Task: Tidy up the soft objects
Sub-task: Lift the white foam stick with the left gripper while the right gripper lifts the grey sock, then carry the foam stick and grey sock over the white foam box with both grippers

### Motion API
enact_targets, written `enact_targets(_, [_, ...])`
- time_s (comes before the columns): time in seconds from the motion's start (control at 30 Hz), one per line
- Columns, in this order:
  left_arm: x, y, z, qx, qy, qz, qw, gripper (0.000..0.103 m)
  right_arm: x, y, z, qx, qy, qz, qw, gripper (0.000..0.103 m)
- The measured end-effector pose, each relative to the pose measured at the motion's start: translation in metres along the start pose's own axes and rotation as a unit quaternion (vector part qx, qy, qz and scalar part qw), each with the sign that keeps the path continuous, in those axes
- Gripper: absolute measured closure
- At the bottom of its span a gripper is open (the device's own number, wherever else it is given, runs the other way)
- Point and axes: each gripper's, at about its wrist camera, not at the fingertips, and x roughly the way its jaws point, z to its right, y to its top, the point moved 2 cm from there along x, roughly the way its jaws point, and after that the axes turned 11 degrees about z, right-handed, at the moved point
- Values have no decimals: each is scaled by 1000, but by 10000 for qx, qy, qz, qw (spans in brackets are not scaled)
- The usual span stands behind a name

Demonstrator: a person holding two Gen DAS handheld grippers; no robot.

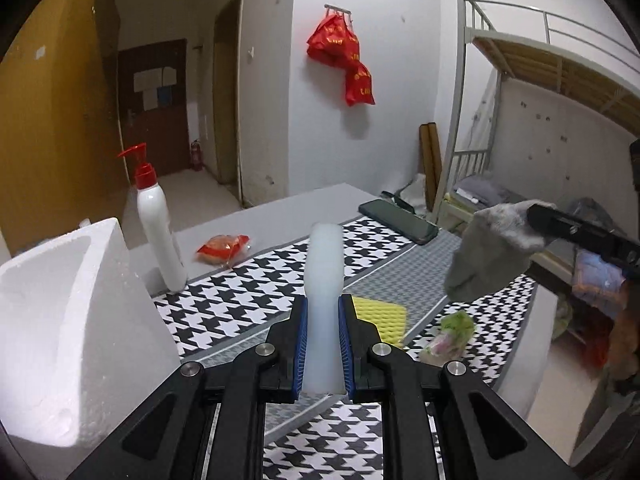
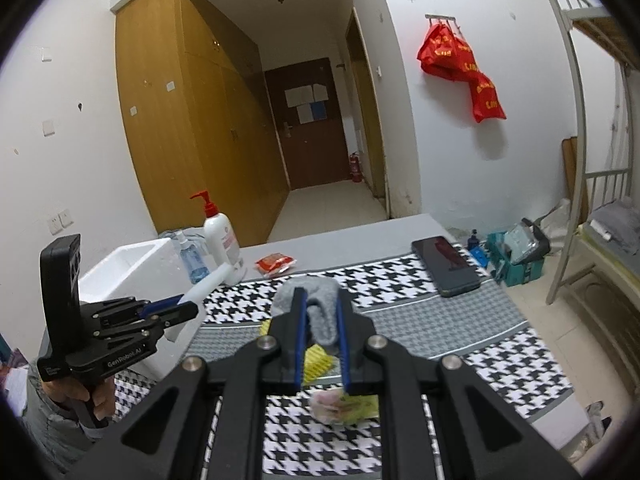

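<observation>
Left gripper (image 1: 323, 320): fingers nearly closed, blue pads pressing both sides of a white foam strip (image 1: 325, 276); strip sticks out ahead of the fingers, clear of the desk (image 1: 256, 216).
Right gripper (image 2: 320, 324): fingers narrowed onto a grey sock (image 2: 320, 312); in the left wrist view the sock (image 1: 488, 252) hangs off the fingertips in the air, over the desk's right edge.
Person: a hand (image 2: 86, 396) grips the left gripper's handle, low at the left.
Desk cover: houndstooth cloth (image 1: 224, 312) over most of the top.
Yellow sponge (image 1: 380, 316): flat on the cloth, mid-desk, partly behind the left fingers.
Green-pink packet (image 1: 448, 334): on the cloth near the right edge; contents too blurred to tell.
Foam box (image 1: 80, 300): left edge of the desk.
Pump bottle (image 1: 158, 220): upright beside the box.
Red packet (image 1: 224, 249): bare desk, far side.
Phone (image 1: 398, 221): far right corner.
</observation>
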Motion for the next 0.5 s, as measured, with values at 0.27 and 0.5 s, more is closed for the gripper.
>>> enact_targets(0.27, [-24, 16, -5, 17, 42, 334, 9994, 87, -4, 7, -17, -52, 50, 205, 9998, 86])
enact_targets(0.5, [-41, 26, -12, 81, 210, 556, 9982, 87, -3, 14, -33, -64, 190, 344, 9992, 86])
